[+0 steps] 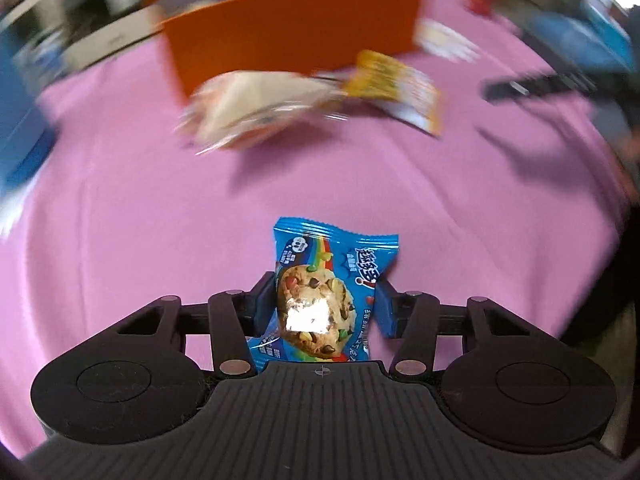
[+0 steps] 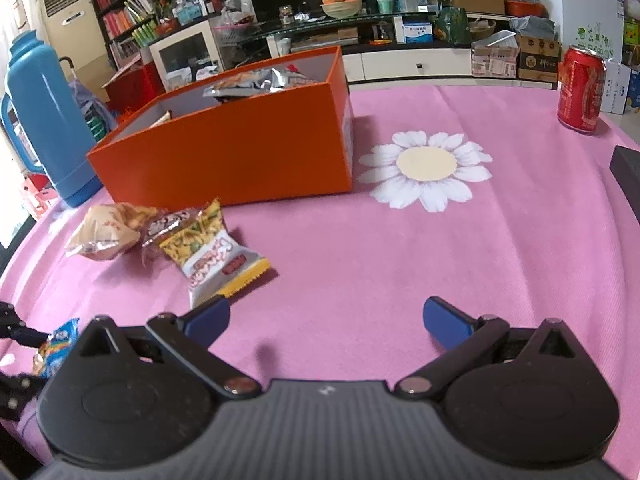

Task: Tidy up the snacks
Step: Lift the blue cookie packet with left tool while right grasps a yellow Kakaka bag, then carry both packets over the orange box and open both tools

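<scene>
The blue cookie packet [image 1: 334, 296] sat pinched between the two blue pads of the left gripper [image 1: 325, 300], lifted off the pink tablecloth [image 1: 120, 240] at the near side of the table. The pads pressed on its side edges, with the top seal standing free above them. The scene beyond it was smeared, so this hand appeared to be on the move.

The right gripper [image 2: 326, 320] hung over bare cloth with its jaws spread wide and nothing between them.

The orange box [image 2: 240, 152] stood at the far left of the table, open at the top, with silver-wrapped snacks already inside. Two snacks still lay on the cloth just in front of it: a pale tan bag [image 2: 106, 236] and a yellow packet [image 2: 208, 256], touching each other. A blue thermos [image 2: 44, 120] stood left of the box, and a red can [image 2: 582, 92] far to the right.

To do the carry well, the packet probably needed to go over the box's near wall with clear height, since it dangled below the pads. It should stay clear of the two loose snacks. The grip looked light and set on crinkly film, so a steady wrist would help. Release was best made over the emptier left part of the box, low, so the packet would not bounce out.
</scene>
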Demonstrator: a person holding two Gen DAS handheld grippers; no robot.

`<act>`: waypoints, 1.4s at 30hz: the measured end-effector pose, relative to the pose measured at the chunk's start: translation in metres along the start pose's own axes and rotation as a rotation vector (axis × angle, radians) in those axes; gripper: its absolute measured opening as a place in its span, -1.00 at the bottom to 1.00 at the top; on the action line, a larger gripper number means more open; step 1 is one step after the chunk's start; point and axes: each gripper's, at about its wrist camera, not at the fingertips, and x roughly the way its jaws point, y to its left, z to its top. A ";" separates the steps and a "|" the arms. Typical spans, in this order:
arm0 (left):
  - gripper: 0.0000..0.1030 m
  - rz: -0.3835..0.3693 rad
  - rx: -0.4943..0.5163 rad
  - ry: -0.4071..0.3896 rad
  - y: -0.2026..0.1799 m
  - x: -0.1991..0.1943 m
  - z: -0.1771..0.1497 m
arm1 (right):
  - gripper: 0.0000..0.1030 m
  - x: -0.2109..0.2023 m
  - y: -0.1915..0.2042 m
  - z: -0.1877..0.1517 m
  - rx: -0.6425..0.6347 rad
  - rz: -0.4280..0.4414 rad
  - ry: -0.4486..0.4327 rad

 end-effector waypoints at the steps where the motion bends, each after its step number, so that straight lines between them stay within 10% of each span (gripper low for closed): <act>1: -0.51 0.015 -0.059 -0.011 -0.001 0.000 0.000 | 0.99 0.000 0.003 0.003 -0.001 0.011 -0.009; 9: -0.45 0.178 -0.262 -0.043 -0.019 0.004 0.003 | 0.99 0.037 0.066 0.037 -0.237 0.093 0.012; 20: -0.41 0.184 -0.317 -0.053 -0.019 0.008 0.006 | 0.96 0.083 0.082 0.027 -0.337 0.059 0.065; 26: -0.35 0.199 -0.310 -0.054 -0.023 0.009 0.005 | 0.28 0.064 0.069 0.023 -0.315 0.028 0.047; 30: -0.05 0.210 -0.284 -0.055 -0.029 0.011 0.003 | 0.33 0.040 0.059 0.006 -0.274 0.002 0.066; 32: 0.44 0.234 -0.269 -0.036 -0.032 0.015 0.002 | 0.51 0.031 0.058 -0.003 -0.271 0.001 0.071; 34: 0.41 0.226 -0.275 -0.041 -0.032 0.014 -0.001 | 0.76 0.029 0.057 -0.005 -0.250 0.006 0.076; 40: 0.41 0.220 -0.271 -0.067 -0.028 0.016 -0.002 | 0.80 0.036 0.058 0.002 -0.245 0.016 0.051; 42: 0.14 0.217 -0.265 -0.084 -0.029 0.015 -0.002 | 0.64 0.041 0.063 -0.003 -0.293 0.000 0.045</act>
